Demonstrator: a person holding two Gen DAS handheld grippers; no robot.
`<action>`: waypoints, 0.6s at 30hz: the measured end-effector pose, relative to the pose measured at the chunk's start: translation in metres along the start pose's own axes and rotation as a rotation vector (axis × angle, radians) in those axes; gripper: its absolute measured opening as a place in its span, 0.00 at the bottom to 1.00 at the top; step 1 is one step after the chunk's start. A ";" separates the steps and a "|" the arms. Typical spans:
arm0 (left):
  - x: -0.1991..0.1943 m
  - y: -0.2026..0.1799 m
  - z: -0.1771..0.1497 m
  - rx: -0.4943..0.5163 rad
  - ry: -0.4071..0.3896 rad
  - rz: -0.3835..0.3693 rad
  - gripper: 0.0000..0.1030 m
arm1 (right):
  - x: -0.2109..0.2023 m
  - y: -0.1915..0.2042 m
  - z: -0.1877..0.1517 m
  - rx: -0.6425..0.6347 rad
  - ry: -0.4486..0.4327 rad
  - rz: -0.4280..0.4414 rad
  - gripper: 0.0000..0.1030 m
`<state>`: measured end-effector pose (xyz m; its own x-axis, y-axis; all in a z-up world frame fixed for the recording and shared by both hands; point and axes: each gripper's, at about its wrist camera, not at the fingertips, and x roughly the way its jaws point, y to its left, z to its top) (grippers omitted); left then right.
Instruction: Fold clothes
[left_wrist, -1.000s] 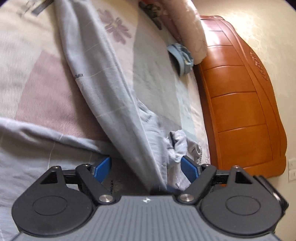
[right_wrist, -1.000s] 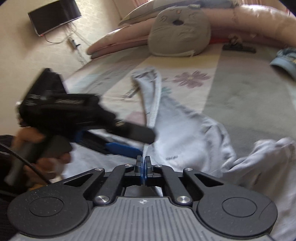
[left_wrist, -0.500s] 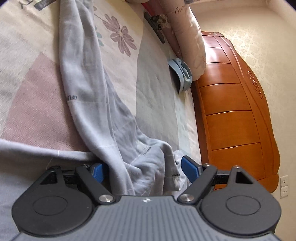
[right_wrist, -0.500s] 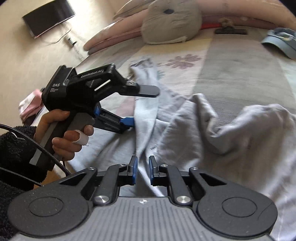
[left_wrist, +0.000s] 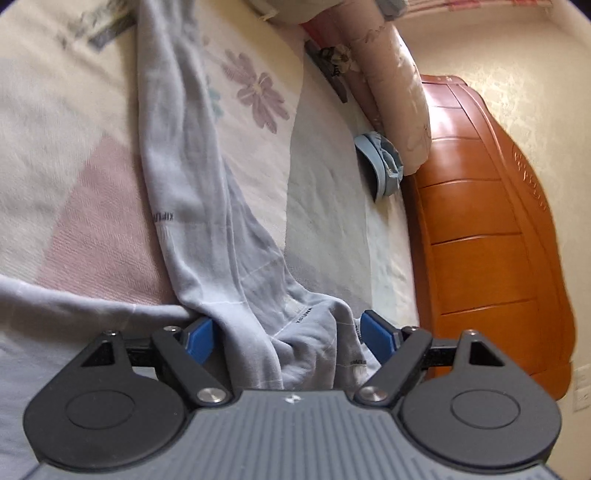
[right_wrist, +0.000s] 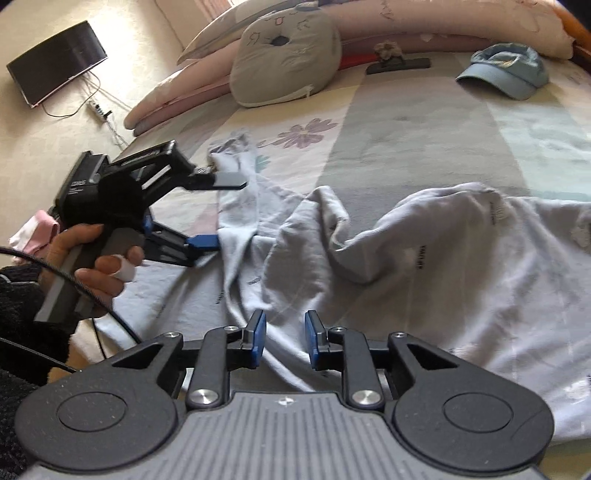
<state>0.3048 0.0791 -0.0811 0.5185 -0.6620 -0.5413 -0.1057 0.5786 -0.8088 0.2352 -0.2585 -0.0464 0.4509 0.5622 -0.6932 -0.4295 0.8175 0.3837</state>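
Note:
A light blue-grey garment (left_wrist: 207, 206) lies crumpled on the patterned bedsheet (left_wrist: 74, 122), one long part stretching away up the bed. My left gripper (left_wrist: 288, 338) stands open wide at the garment's near end, with a bunch of cloth lying loosely between its blue pads (left_wrist: 201, 339). In the right wrist view the garment (right_wrist: 424, 258) spreads in folds to the right. My right gripper (right_wrist: 285, 338) hovers over a fold with its jaws opening and its pads clear of the fabric. A hand holds the left gripper (right_wrist: 218, 212) at the garment's left edge.
A grey cushion (right_wrist: 284, 62) and a rolled pink quilt (left_wrist: 391, 85) lie at the far side of the bed. A blue cap (right_wrist: 506, 74) rests by the orange wooden headboard (left_wrist: 480, 240). A dark screen (right_wrist: 55, 62) hangs on the wall at left.
My right gripper was shut on a fold of the garment and has let it go, its jaws parting. The cloth, taut before, now lies slack. My left gripper stays open.

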 end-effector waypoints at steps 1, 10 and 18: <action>-0.003 -0.003 0.001 0.023 -0.006 0.020 0.79 | -0.001 -0.001 0.000 0.003 -0.006 -0.005 0.27; 0.012 0.002 0.019 -0.041 0.056 0.038 0.92 | 0.004 -0.009 -0.003 0.037 -0.011 -0.033 0.32; 0.011 0.000 0.015 0.000 0.086 0.027 0.93 | 0.004 -0.006 -0.004 0.035 -0.017 -0.047 0.39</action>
<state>0.3233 0.0793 -0.0838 0.4405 -0.6849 -0.5804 -0.1186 0.5964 -0.7939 0.2366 -0.2621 -0.0540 0.4830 0.5251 -0.7008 -0.3801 0.8467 0.3724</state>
